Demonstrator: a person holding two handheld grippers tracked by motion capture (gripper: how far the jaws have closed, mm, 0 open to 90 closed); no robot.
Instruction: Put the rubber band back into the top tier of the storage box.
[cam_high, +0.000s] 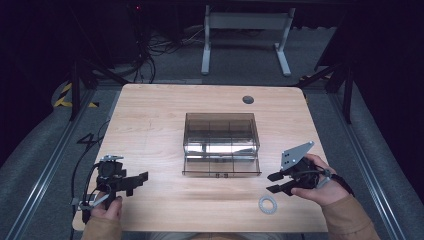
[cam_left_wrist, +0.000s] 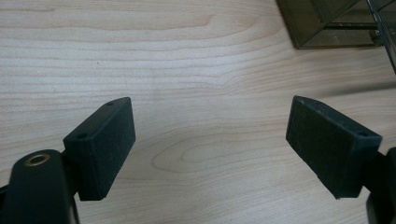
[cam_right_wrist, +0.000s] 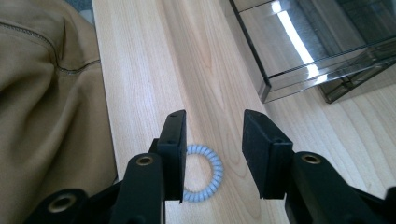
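Note:
A pale coiled ring (cam_high: 260, 205) lies on the wooden table (cam_high: 150, 115) near its front edge, right of centre. My right gripper (cam_high: 270, 183) hovers just behind and above it, jaws open and nothing between the pads. In the right gripper view the ring (cam_right_wrist: 215, 170) lies on the wood below the open gripper (cam_right_wrist: 212, 126), partly hidden by the left jaw. My left gripper (cam_high: 141, 182) rests at the front left, jaws spread wide over bare wood (cam_left_wrist: 208, 121). A smoky clear compartment box (cam_high: 221, 135) stands open at the table's centre.
The box's lid lies flat toward me, its front edge near the right gripper (cam_right_wrist: 299, 56); a box corner shows at the upper right of the left gripper view (cam_left_wrist: 327, 23). A tan sleeve (cam_right_wrist: 42, 107) hangs past the table's front edge. A cable hole (cam_high: 248, 99) sits at the back.

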